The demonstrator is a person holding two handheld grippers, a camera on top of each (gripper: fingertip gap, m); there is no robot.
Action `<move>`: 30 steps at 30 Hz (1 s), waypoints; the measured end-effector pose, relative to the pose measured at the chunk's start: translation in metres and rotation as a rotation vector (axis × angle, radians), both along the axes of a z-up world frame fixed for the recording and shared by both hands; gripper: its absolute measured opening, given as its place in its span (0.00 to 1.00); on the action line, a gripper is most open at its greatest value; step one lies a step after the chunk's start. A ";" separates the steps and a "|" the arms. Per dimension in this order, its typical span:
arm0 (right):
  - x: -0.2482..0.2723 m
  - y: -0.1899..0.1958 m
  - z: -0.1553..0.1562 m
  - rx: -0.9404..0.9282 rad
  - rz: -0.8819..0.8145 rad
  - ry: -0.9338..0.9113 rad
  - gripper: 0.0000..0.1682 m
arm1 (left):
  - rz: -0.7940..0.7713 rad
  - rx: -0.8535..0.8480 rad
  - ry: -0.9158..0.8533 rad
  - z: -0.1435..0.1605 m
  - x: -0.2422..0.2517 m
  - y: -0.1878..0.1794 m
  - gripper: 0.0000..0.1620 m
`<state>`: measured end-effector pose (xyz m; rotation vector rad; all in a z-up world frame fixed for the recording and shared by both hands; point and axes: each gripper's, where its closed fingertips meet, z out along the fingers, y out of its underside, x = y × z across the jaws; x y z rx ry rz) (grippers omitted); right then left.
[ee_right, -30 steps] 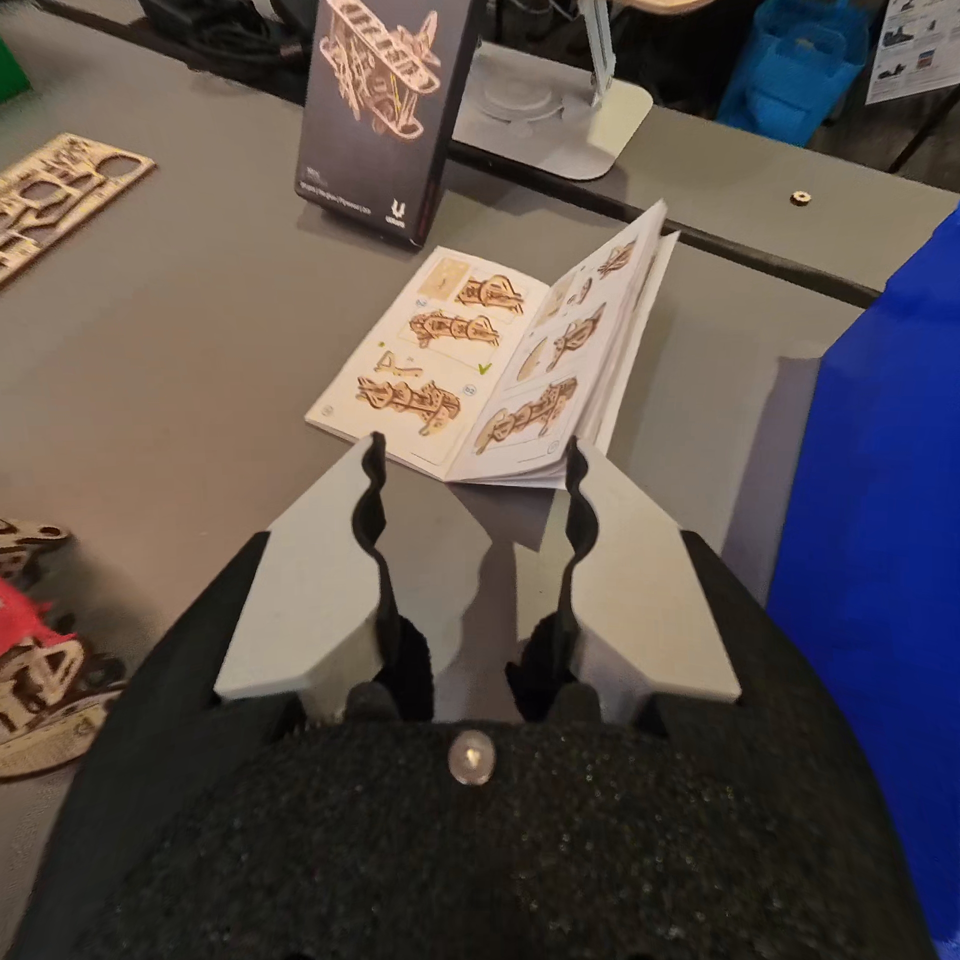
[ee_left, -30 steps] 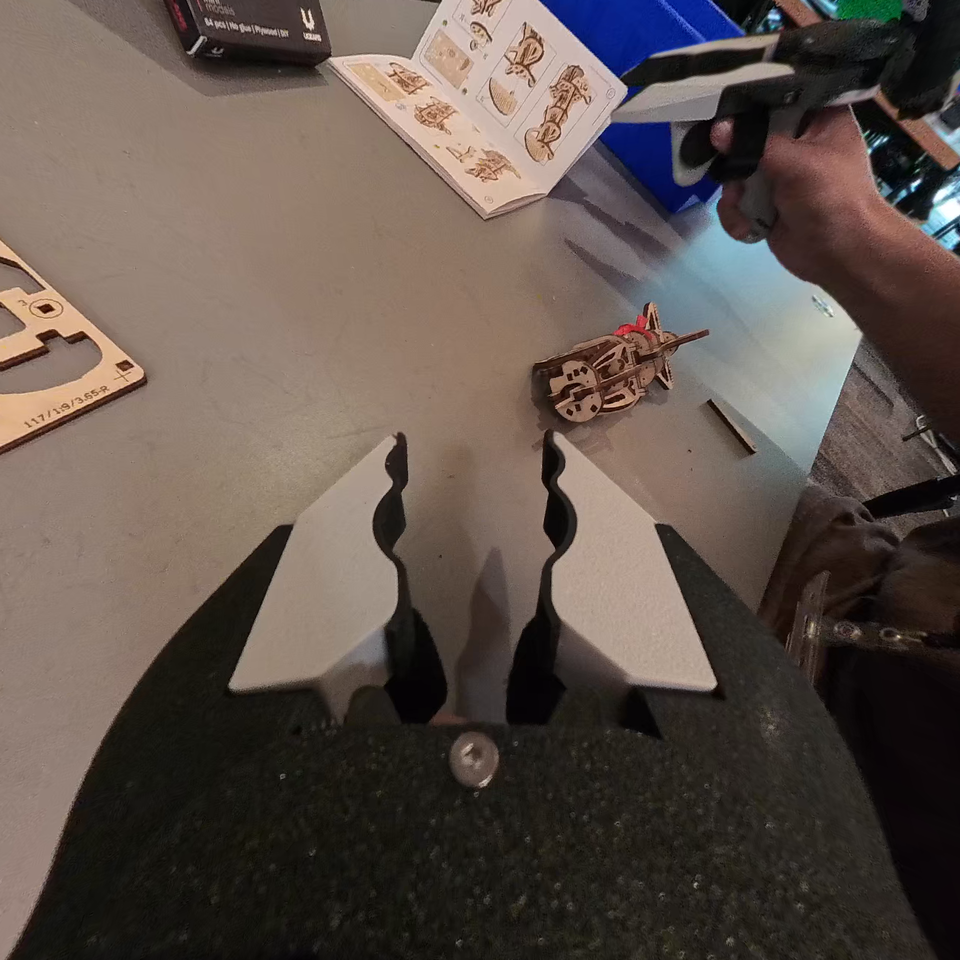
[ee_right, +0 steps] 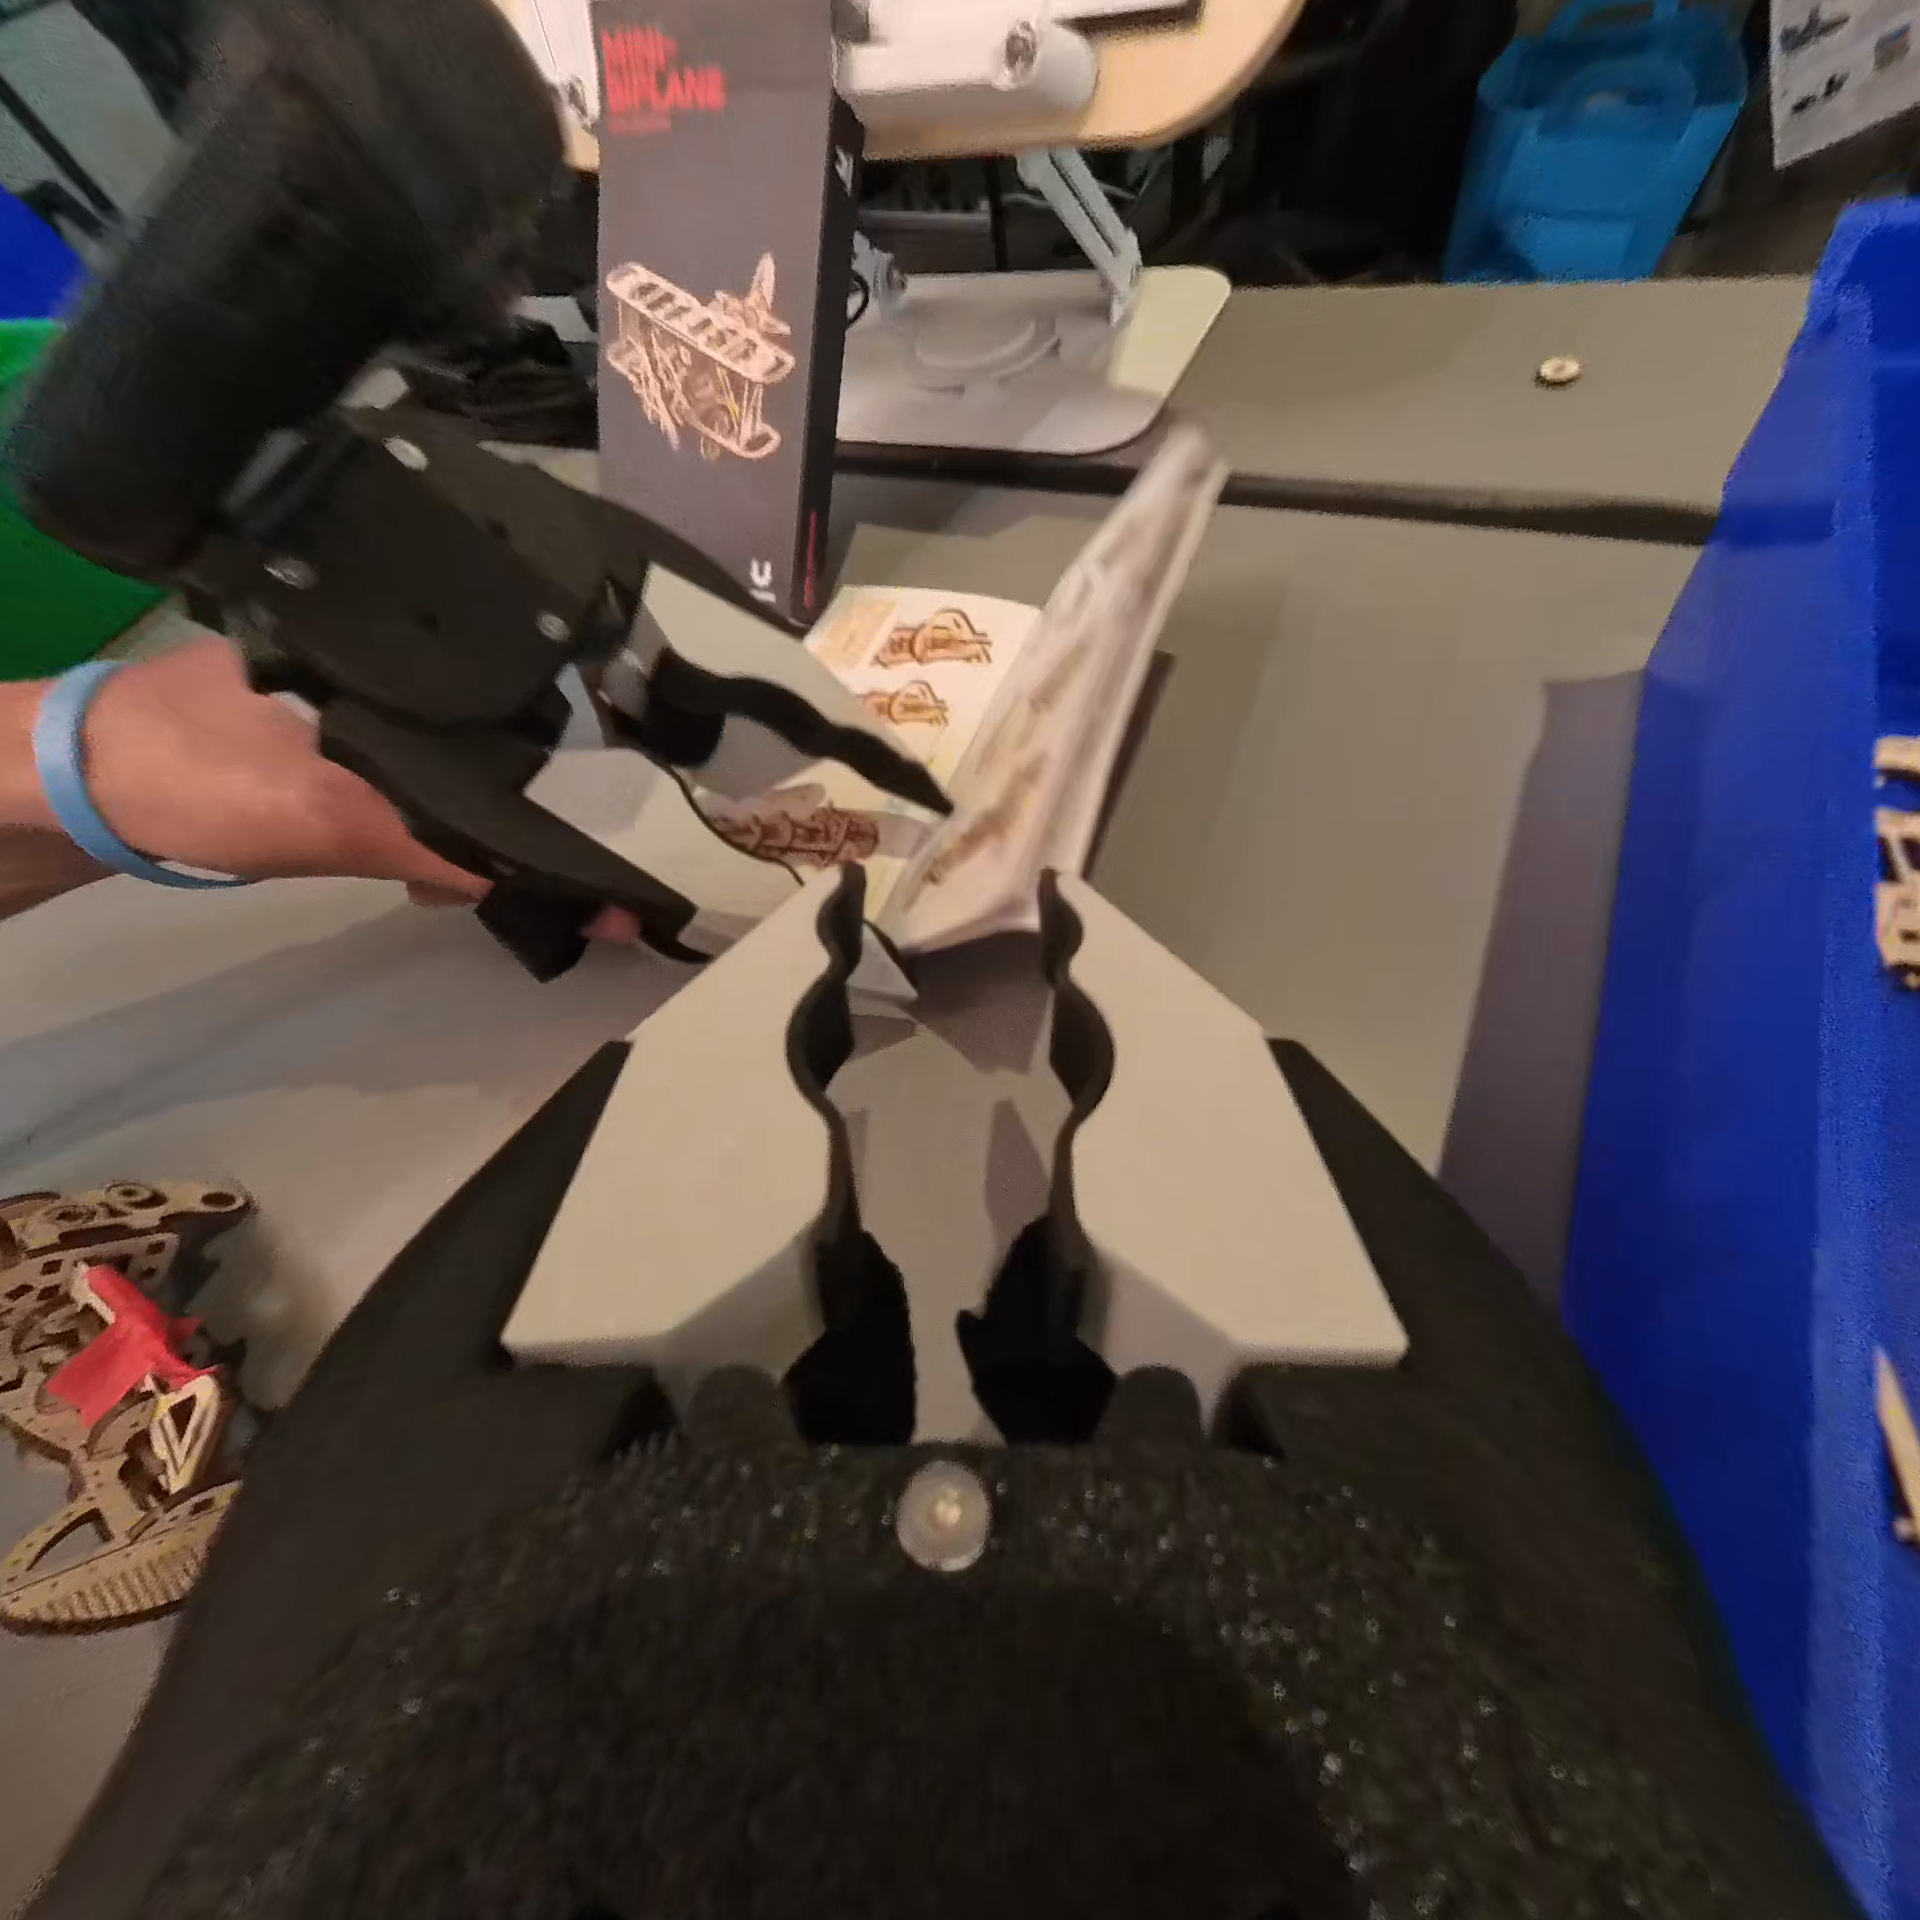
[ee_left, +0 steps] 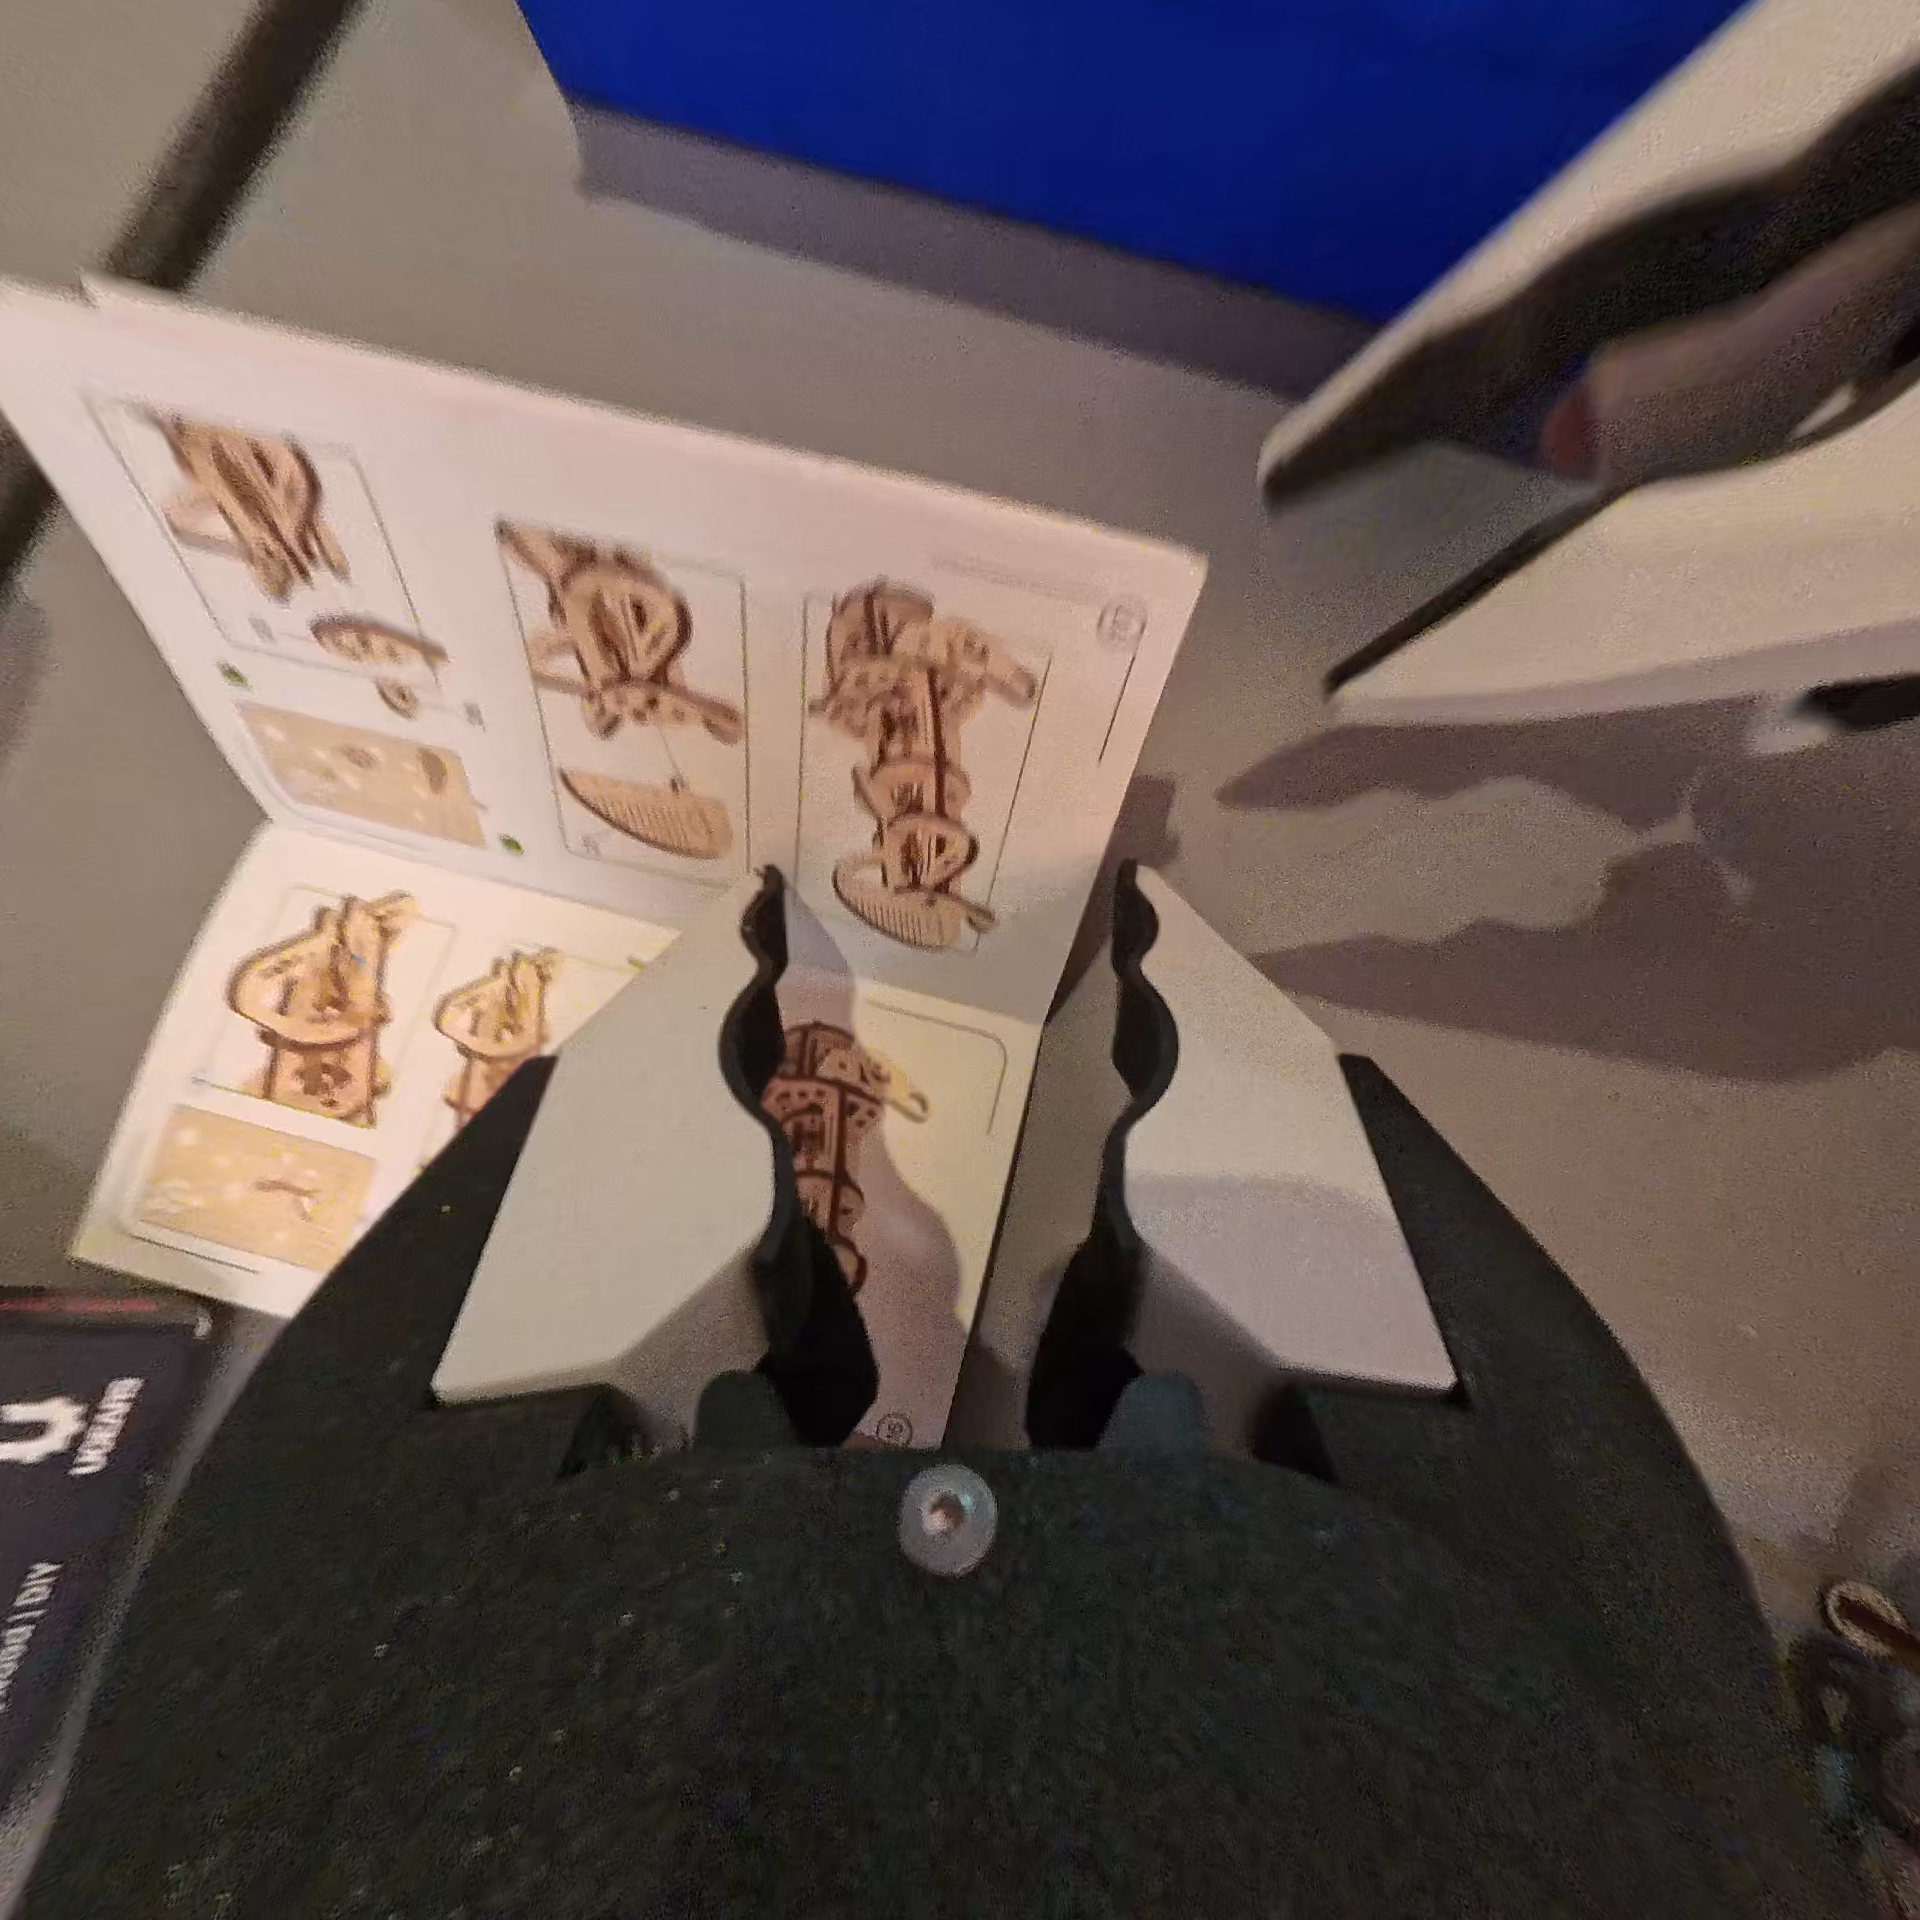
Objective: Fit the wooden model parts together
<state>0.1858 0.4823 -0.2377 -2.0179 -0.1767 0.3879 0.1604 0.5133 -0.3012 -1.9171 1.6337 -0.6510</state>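
left tongs point(ee_left: 945, 914) apart over open booklet point(ee_left: 644, 665) on grey worktop point(ee_left: 1455, 1195), right tongs point(ee_right: 951, 914) apart at booklet's raised page, wooden model point(ee_right: 94, 1382) near worktop's edge

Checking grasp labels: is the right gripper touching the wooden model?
Apart. Right wrist view: the wooden model lies on the table far left of the open right gripper, whose fingers hold nothing.

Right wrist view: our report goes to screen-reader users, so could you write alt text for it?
Two open tools, the right tool and the left tool, meet at an instruction booklet whose page stands lifted on a grey table. A dark model box stands behind; a partly built wooden model lies lower left.
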 end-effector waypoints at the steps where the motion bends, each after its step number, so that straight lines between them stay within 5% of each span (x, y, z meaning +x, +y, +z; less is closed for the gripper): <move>1: -0.001 0.001 0.006 0.012 0.021 0.000 0.20 | 0.012 -0.034 0.012 -0.005 -0.002 0.000 0.37; 6: -0.020 0.011 0.021 0.051 0.104 -0.053 0.22 | 0.036 -0.233 -0.081 -0.004 0.010 -0.028 0.38; 12: 0.004 0.009 -0.050 -0.180 0.012 -0.122 0.31 | 0.041 -0.351 -0.089 0.004 0.003 -0.069 0.38; 15: 0.004 -0.003 -0.072 -0.227 0.023 -0.156 0.33 | 0.036 -0.252 -0.089 0.012 -0.023 -0.053 0.36; 22: 0.006 -0.015 -0.068 -0.236 0.009 -0.361 0.35 | 0.038 0.056 0.070 -0.014 -0.048 0.003 0.00; 26: -0.006 -0.040 -0.067 -0.299 0.018 -0.298 0.49 | 0.109 0.049 0.076 -0.013 -0.049 0.000 0.00; 30: -0.014 -0.046 -0.077 -0.306 0.004 -0.290 0.47 | 0.162 0.077 0.054 -0.013 -0.049 -0.004 0.00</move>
